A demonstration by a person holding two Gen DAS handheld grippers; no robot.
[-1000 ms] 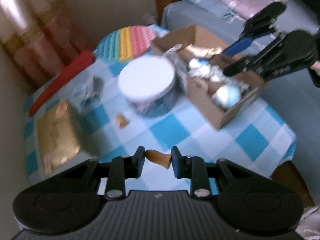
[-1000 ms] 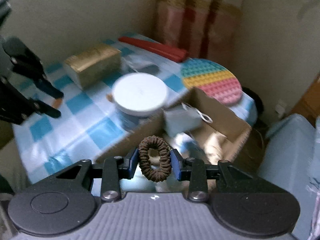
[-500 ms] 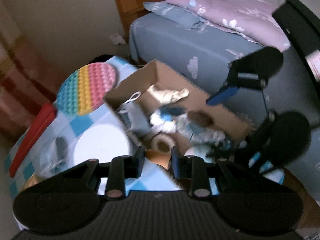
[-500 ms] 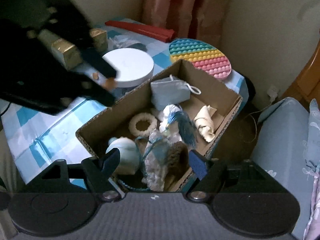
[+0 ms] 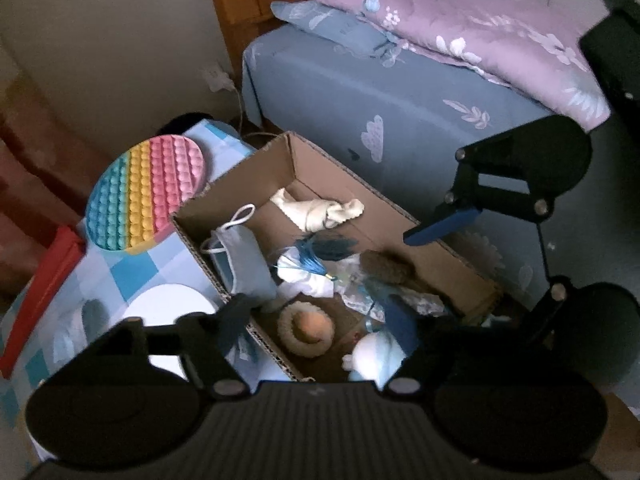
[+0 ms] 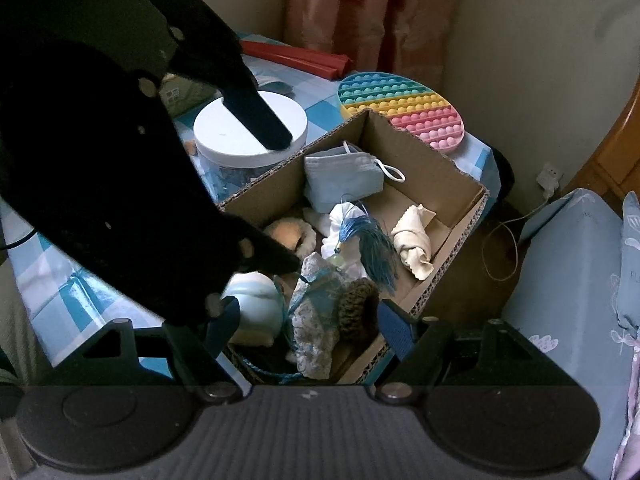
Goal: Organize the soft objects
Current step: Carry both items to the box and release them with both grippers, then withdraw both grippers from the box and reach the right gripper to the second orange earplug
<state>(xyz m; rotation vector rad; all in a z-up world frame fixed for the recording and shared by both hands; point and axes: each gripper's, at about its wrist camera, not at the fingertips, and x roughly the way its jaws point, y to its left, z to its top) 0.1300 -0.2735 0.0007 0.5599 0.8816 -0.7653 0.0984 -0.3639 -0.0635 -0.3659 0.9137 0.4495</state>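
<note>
A cardboard box stands on the checked table and holds soft things: a blue face mask, a cream cloth roll, a blue tassel, a brown hair scrunchie, a cream ring with an orange piece in it, a pale blue plush. My left gripper is open and empty just above the box. My right gripper is open and empty over the box's near end.
A white-lidded jar stands beside the box. A rainbow pop-it mat and a red folder lie further along the table. A bed with a purple quilt is next to the table.
My right gripper opened and dropped the brown scrunchie into the box. My left gripper swung over the box, opened and let the orange piece fall into the cream ring.
</note>
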